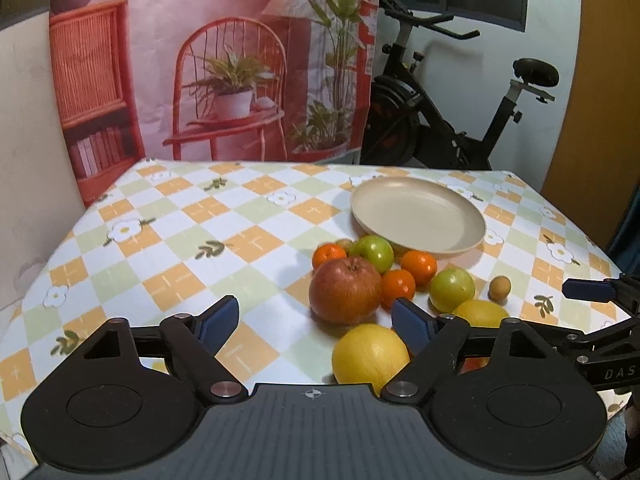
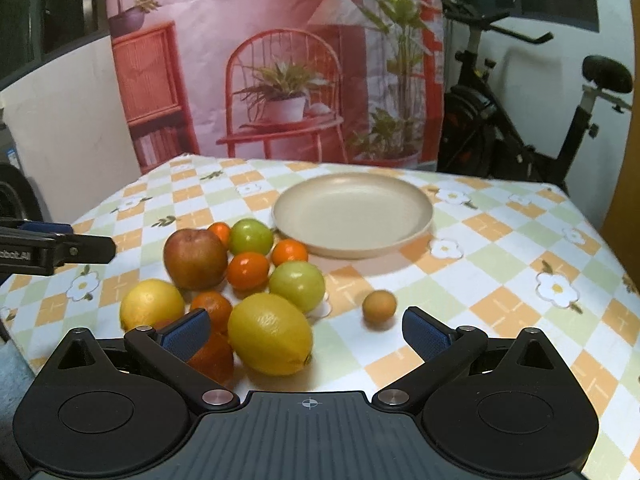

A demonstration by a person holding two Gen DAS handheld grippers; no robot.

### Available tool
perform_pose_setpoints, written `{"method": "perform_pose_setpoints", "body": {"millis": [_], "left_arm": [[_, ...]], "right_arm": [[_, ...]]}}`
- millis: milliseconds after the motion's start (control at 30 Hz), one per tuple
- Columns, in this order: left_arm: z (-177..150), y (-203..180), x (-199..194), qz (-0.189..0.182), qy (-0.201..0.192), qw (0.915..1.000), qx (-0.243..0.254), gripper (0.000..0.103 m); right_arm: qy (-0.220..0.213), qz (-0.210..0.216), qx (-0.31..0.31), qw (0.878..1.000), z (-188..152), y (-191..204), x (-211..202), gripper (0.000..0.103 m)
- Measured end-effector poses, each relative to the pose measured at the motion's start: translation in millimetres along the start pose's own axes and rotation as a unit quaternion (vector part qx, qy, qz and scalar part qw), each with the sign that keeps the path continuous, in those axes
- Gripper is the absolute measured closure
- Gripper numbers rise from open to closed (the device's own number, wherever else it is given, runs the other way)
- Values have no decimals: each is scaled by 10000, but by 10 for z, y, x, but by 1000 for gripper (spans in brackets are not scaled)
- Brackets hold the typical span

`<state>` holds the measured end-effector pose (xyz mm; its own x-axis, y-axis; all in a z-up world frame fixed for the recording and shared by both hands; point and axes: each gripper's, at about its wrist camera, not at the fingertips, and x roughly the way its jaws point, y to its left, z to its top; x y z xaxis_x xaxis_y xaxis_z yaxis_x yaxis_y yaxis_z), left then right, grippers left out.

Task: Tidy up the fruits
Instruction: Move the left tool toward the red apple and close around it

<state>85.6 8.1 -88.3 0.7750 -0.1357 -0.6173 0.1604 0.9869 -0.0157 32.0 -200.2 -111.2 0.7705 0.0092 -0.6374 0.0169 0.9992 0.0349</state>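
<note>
The left gripper (image 1: 316,322) stands well open over the checked tablecloth (image 1: 168,240) and grips nothing; the red apple (image 1: 345,290) and a yellow fruit (image 1: 370,354) lie ahead between its blue pads, untouched. The right gripper (image 2: 306,330) is also wide apart and empty, with the lemon (image 2: 270,334) between its fingers. The fruits cluster mid-table, just in front of the empty beige plate (image 2: 352,216) toward the far edge.

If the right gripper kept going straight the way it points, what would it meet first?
Probably the lemon, lying just ahead between the open right gripper fingers, left of centre. Depth is hard to judge in this fisheye view.
</note>
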Motion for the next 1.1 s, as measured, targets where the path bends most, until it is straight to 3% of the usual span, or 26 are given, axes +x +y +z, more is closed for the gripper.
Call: {"method": "perform_pose_setpoints", "body": {"millis": [300, 567, 700, 867, 1100], "left_arm": [[-88, -112, 25, -425, 151, 9988, 176, 32], [-195, -145, 44, -699, 496, 9960, 256, 33], [-241, -139, 83, -814, 768, 9934, 251, 49], [-320, -101, 208, -1236, 1221, 9848, 9, 49], [-341, -164, 253, -1681, 1203, 9784, 58, 51]], "right_arm": [[374, 384, -193, 9984, -78, 97, 16, 6], [779, 658, -407, 9939, -157, 208, 38, 18], [850, 848, -548, 9912, -166, 287, 41, 20], [987, 1000, -578, 9884, -189, 311, 87, 27], [1134, 1179, -660, 9843, -245, 331, 202, 32]]}}
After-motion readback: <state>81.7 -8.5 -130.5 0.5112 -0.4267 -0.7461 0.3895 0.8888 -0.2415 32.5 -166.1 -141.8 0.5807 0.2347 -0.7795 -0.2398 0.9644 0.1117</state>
